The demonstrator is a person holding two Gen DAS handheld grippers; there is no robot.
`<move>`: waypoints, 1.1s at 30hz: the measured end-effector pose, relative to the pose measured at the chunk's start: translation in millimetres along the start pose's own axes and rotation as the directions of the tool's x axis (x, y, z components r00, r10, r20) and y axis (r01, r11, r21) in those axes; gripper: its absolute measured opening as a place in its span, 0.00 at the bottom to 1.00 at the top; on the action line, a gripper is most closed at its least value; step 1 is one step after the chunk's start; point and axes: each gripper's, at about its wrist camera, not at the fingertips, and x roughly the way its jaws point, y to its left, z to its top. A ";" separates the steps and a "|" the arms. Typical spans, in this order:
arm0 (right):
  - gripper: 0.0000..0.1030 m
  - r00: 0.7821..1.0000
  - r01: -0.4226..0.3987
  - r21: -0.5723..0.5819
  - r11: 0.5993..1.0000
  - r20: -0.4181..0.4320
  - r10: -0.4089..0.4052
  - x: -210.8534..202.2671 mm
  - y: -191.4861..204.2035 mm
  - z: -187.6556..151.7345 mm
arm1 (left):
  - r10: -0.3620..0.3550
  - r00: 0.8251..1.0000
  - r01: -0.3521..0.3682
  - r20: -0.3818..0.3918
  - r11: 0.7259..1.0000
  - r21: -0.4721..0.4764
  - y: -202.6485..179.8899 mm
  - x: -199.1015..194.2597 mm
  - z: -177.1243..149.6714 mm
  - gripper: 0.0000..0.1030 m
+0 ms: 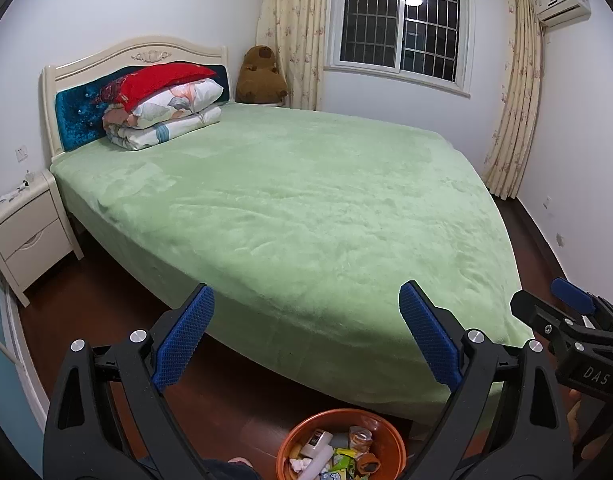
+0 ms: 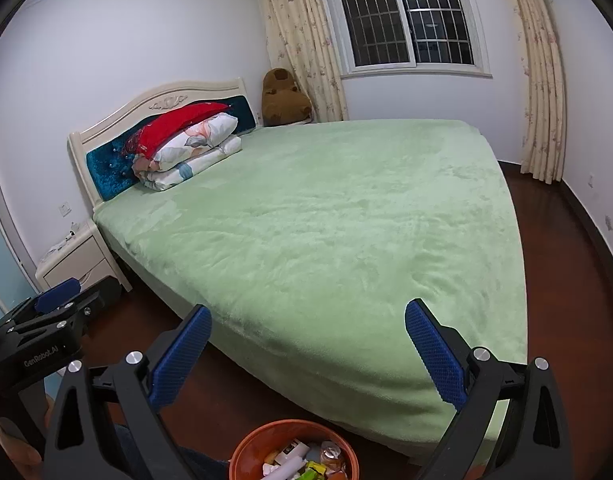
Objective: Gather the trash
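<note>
An orange trash bin [image 1: 290, 446] stands on the dark wood floor at the foot corner of the bed; it also shows in the right wrist view [image 2: 242, 452]. It holds several wrappers, a white tube and crumpled bits. My left gripper [image 1: 306, 336] is open and empty, held above the bin and in front of the bed corner. My right gripper [image 2: 308, 354] is open and empty too, also above the bin. The right gripper shows at the right edge of the left wrist view [image 1: 574, 304], and the left gripper at the left edge of the right wrist view [image 2: 58, 296].
A large bed with a green blanket [image 1: 306, 208] fills the room. Folded quilts and a red pillow [image 1: 162, 100] lie at the headboard. A cream nightstand [image 1: 30, 232] stands left of the bed. A brown plush toy [image 1: 260, 76] sits by the curtained window [image 1: 402, 20].
</note>
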 end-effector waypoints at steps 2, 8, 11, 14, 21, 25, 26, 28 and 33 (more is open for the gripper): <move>0.93 1.000 0.001 -0.001 1.000 -0.001 -0.001 0.3 -0.5 -0.5 | -0.001 1.000 0.001 -0.003 1.000 0.000 0.0 0.3 -0.5 0.89; 0.93 1.000 -0.003 0.006 1.000 -0.004 0.003 1.0 -2.2 -2.8 | -0.004 1.000 0.004 -0.008 1.000 -0.005 -1.0 0.7 -2.6 0.89; 0.93 1.000 -0.002 0.005 1.000 -0.009 0.002 2.0 -1.1 -4.9 | -0.003 1.000 0.003 -0.008 1.000 -0.005 -0.3 1.5 -2.9 0.89; 0.93 1.000 -0.005 0.005 1.000 -0.014 0.005 3.4 -1.2 -5.4 | -0.004 1.000 0.003 -0.010 1.000 -0.005 -0.7 1.6 -3.1 0.89; 0.93 1.000 -0.005 0.006 1.000 -0.013 0.005 3.4 -1.6 -5.9 | 0.001 1.000 -0.001 -0.010 1.000 -0.012 -0.3 2.1 -5.0 0.89; 0.93 1.000 -0.005 0.005 1.000 -0.015 0.005 3.1 -1.2 -6.0 | 0.000 1.000 0.000 -0.008 1.000 -0.012 -1.0 1.8 -5.4 0.89; 0.93 1.000 -0.005 0.004 1.000 -0.016 0.005 2.8 -0.4 -6.1 | 0.000 1.000 0.000 -0.009 1.000 -0.012 -0.5 2.1 -4.8 0.89; 0.93 1.000 -0.008 0.002 1.000 -0.019 0.008 3.0 0.3 -6.8 | -0.002 1.000 0.002 -0.011 1.000 -0.013 -0.2 2.2 -5.6 0.89; 0.93 1.000 -0.004 0.004 1.000 -0.020 0.004 3.0 0.8 -7.5 | -0.006 1.000 0.006 -0.014 1.000 -0.009 -0.1 1.8 -6.4 0.89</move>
